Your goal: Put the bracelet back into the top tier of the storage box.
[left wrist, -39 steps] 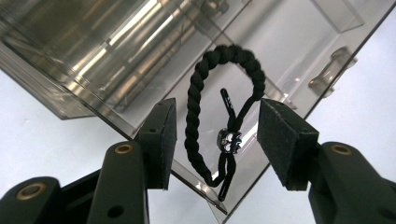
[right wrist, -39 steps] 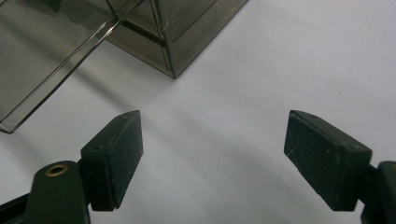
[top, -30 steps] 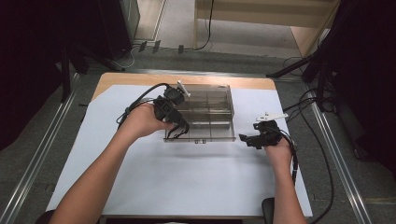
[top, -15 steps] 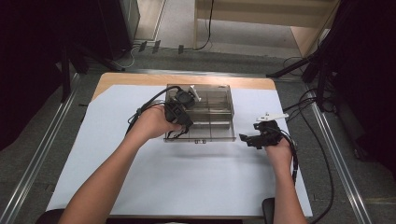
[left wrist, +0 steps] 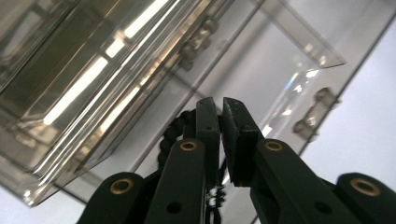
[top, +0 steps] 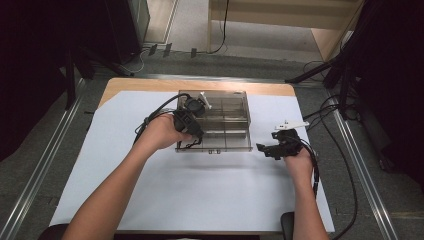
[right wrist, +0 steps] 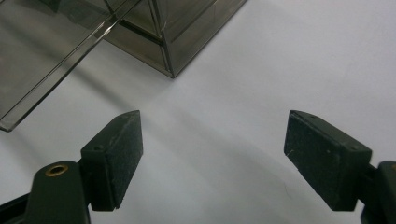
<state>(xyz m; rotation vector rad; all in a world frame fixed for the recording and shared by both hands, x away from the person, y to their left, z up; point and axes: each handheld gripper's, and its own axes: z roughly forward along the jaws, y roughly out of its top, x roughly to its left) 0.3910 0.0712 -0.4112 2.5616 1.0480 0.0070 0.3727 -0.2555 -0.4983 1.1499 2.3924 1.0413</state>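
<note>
clear plastic box [top: 225, 120]: left hand-held gripper [left wrist: 220, 116] at its front-left corner, jaws nearly together on a black cord [left wrist: 170, 135]; right hand-held gripper [right wrist: 212, 158] wide apart, empty, beside box.

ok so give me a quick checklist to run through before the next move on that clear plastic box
1. Left claw closed: ok, jaws nearly together, having just closed with a slight reopening; a black coiled cord lies beside them, grip on it cannot tell.
2. Left claw at the clear box: ok, it sits at the box's front left part.
3. Right claw free: ok, jaws wide apart with bare white sheet between them.
4. Right claw clear of the box: ok, it rests on the sheet beside the box's right front corner.
5. Box lid state: ok, a clear panel stands raised.
6. Box contents: cannot tell.
</note>
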